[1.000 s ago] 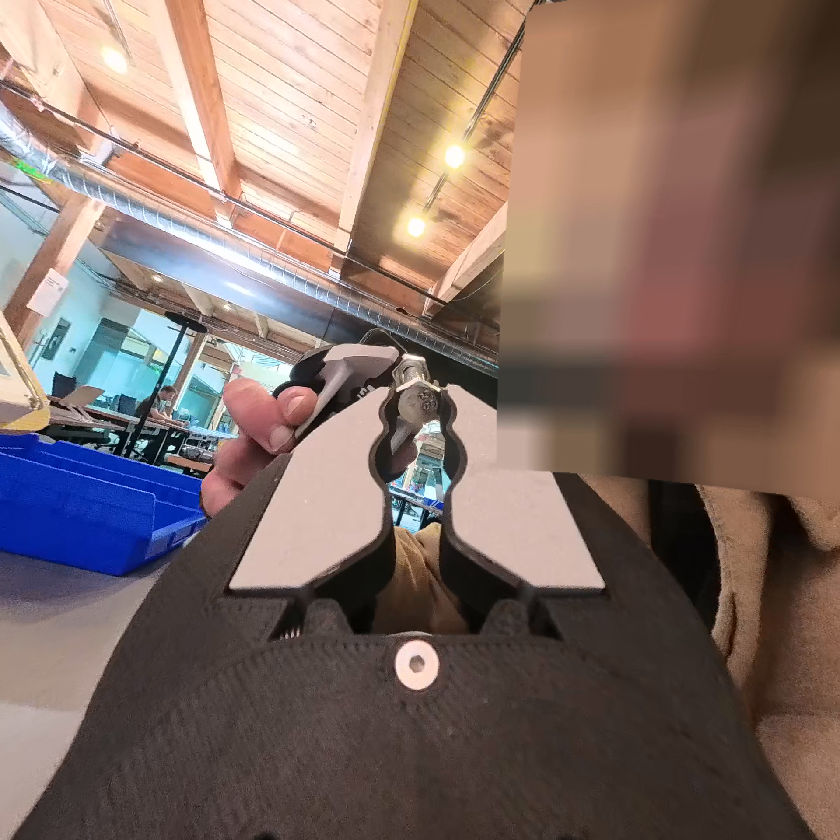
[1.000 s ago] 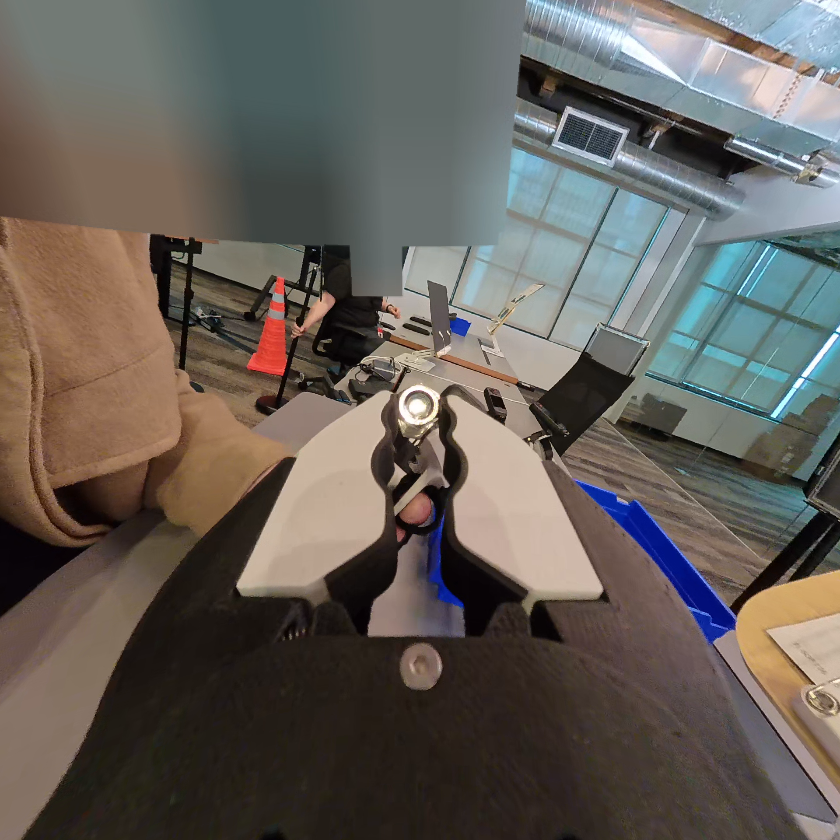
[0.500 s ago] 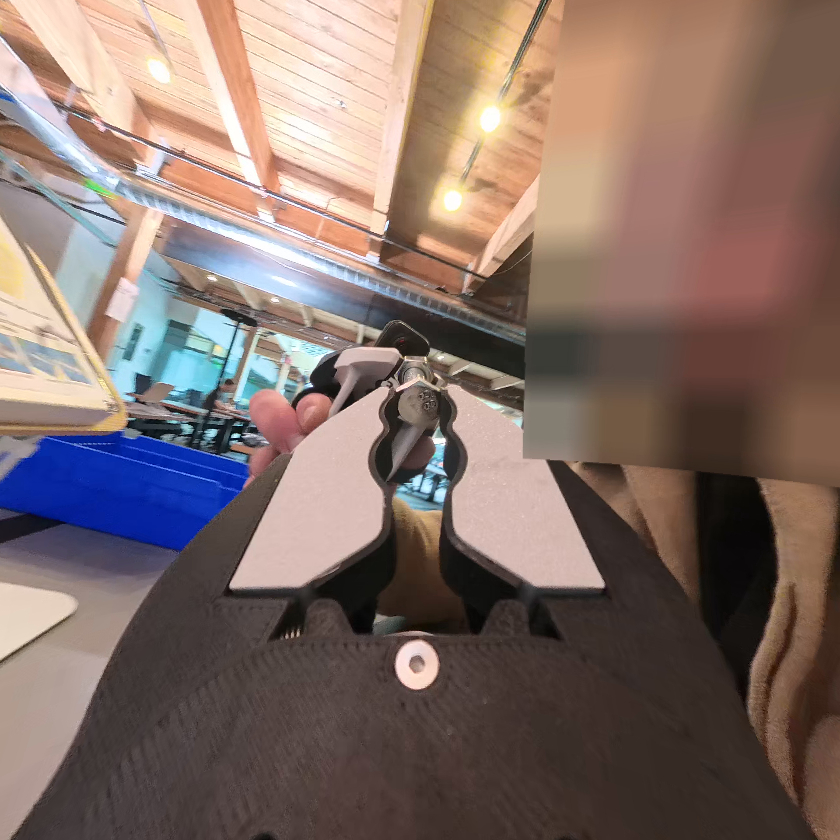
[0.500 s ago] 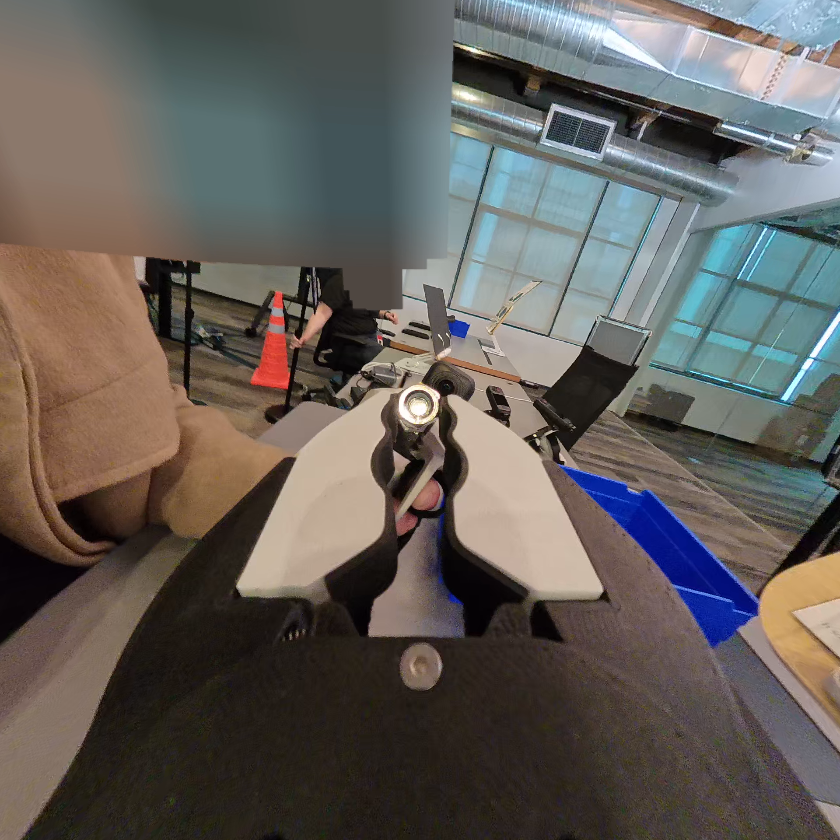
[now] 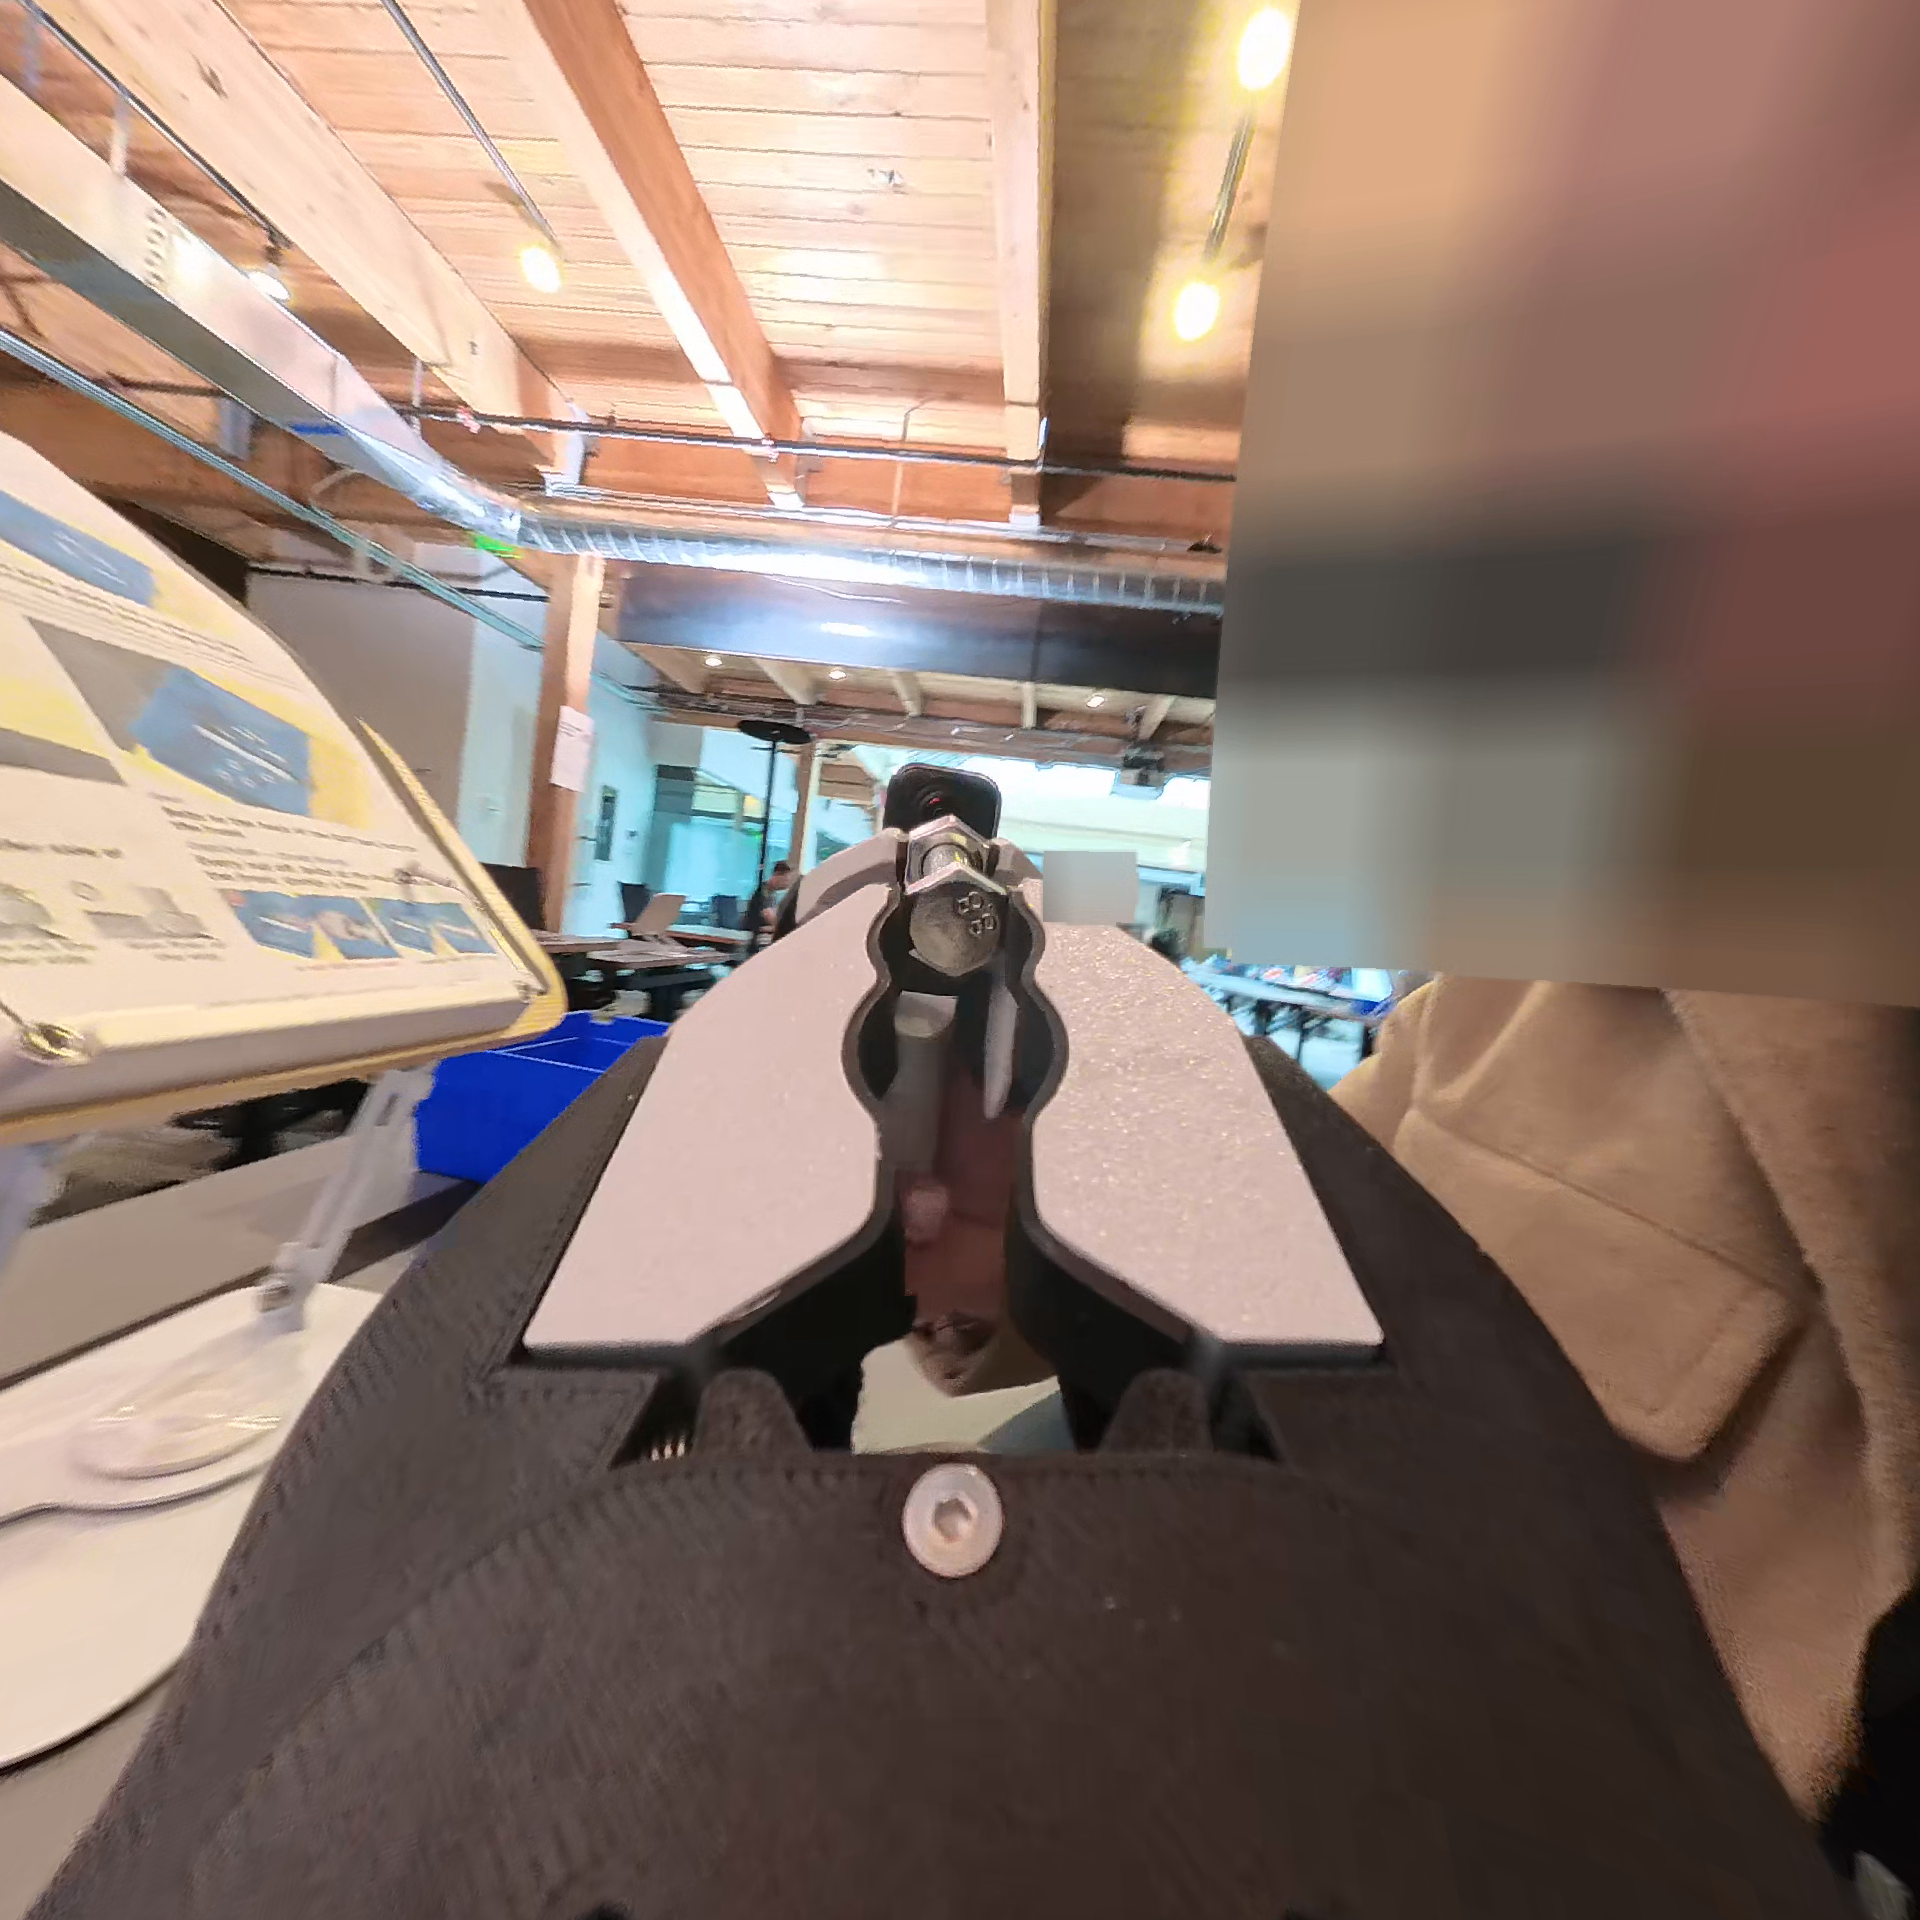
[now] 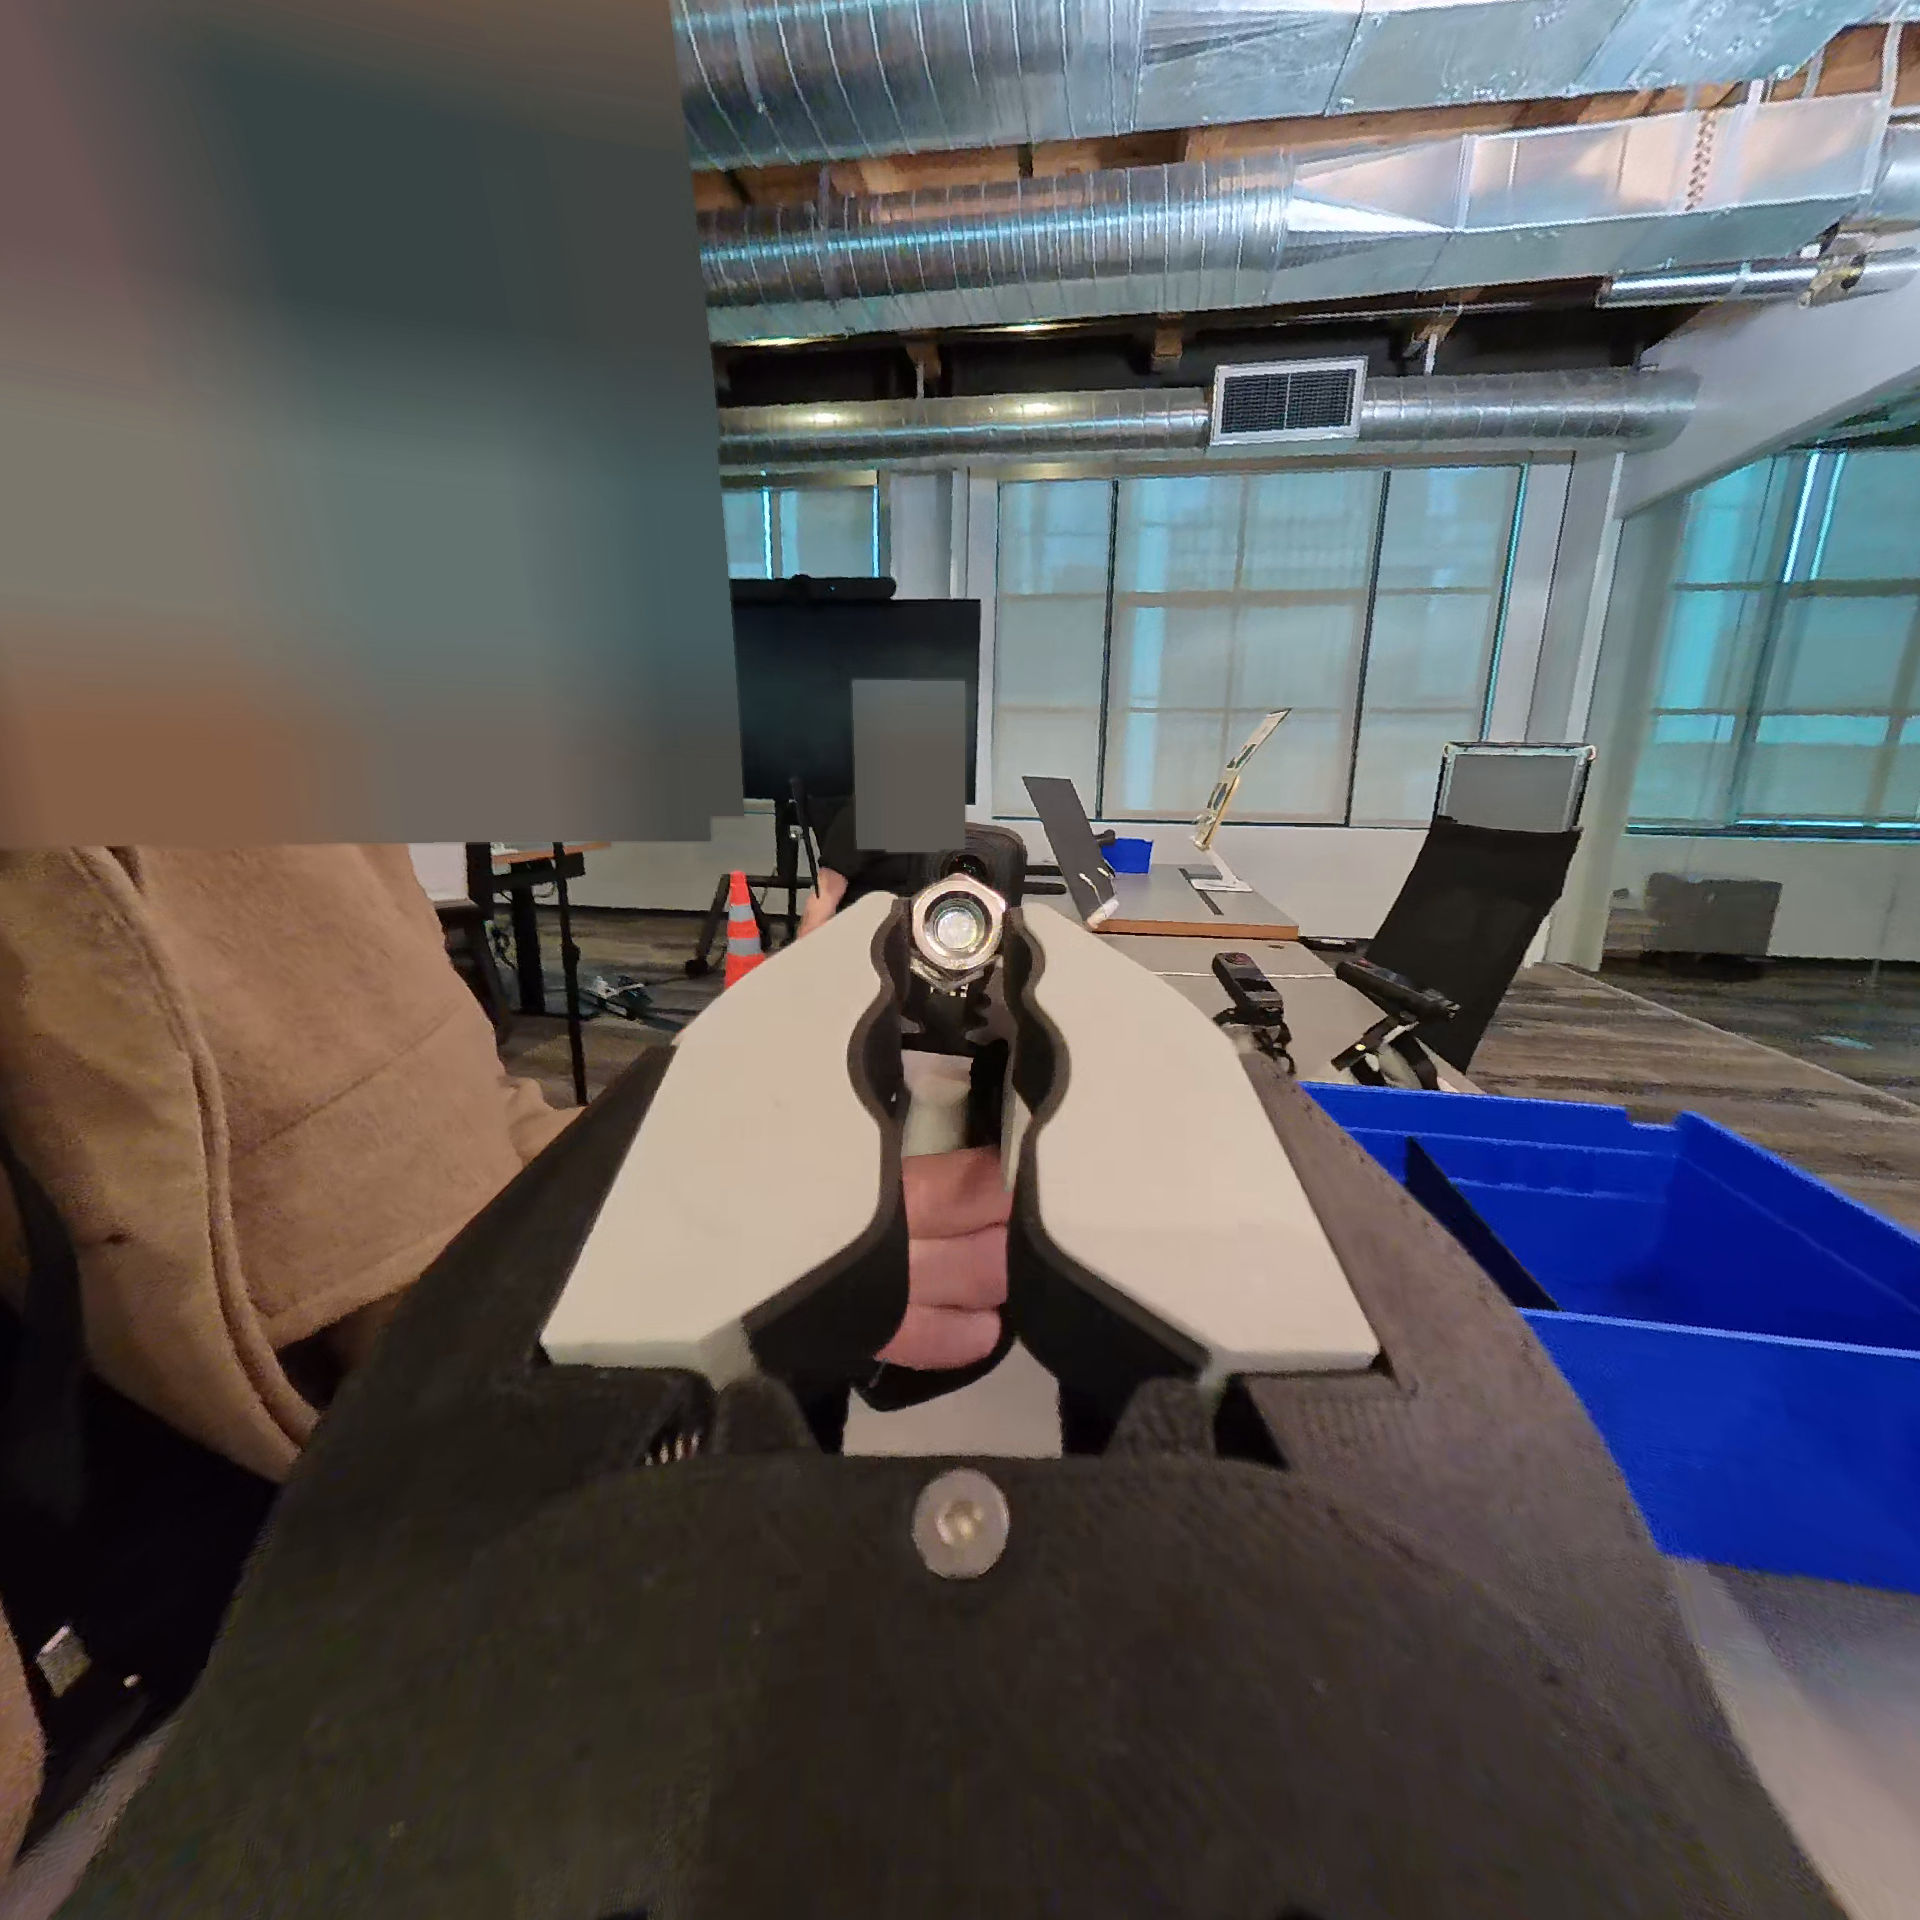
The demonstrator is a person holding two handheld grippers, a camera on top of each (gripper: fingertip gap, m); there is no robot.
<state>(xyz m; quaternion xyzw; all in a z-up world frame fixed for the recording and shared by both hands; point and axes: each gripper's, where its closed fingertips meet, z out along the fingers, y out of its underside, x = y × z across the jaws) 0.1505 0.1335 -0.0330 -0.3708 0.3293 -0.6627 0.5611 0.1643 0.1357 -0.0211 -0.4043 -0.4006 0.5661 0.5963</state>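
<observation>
My left gripper (image 5: 954, 906) is shut on the hex head of a steel bolt (image 5: 956, 923), held up in the air and pointing away from the camera. A steel nut (image 5: 940, 840) sits on the bolt's far end, with the other gripper's pale fingers (image 5: 831, 883) around it. In the right wrist view my right gripper (image 6: 956, 916) is shut on that nut (image 6: 956, 927), and the bolt's end shows in its hole. The two grippers face each other tip to tip. A hand (image 6: 951, 1257) holding the left gripper shows between the right fingers.
A blue divided bin (image 6: 1662, 1247) stands on the grey table to the right gripper's right and shows in the left wrist view (image 5: 520, 1081). An illustrated sheet on a white stand (image 5: 208, 852) is at the left. The person's beige jacket (image 5: 1610, 1247) is close by. Left and right tips are no more than a few centimetres apart.
Both grippers have swung round and now line up straight, tip to tip. The bolt and nut stay gripped. The sheet on its stand has come into the left view.
</observation>
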